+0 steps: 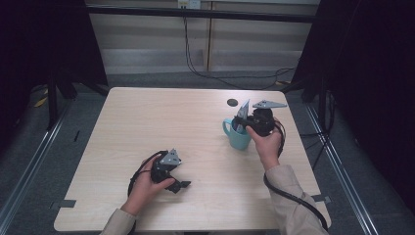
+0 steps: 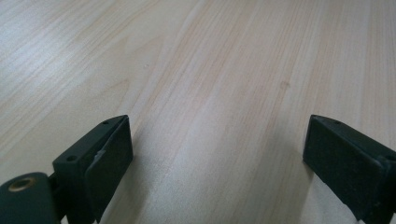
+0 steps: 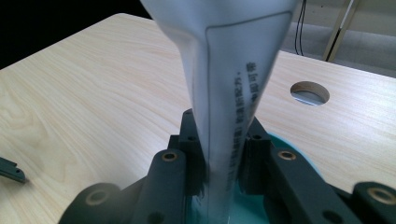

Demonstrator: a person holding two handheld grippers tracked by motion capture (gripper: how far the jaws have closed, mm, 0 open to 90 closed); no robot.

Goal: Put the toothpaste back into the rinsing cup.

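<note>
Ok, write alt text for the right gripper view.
The right gripper pinches a white packet printed with dark text, held upright over a teal mug whose rim shows just behind the jaws. Beyond lies a pale wooden table with a round hole near its far edge.

packet (image 3: 229, 93): white, printed, upright | mug (image 1: 238, 134): teal, table's right
</note>
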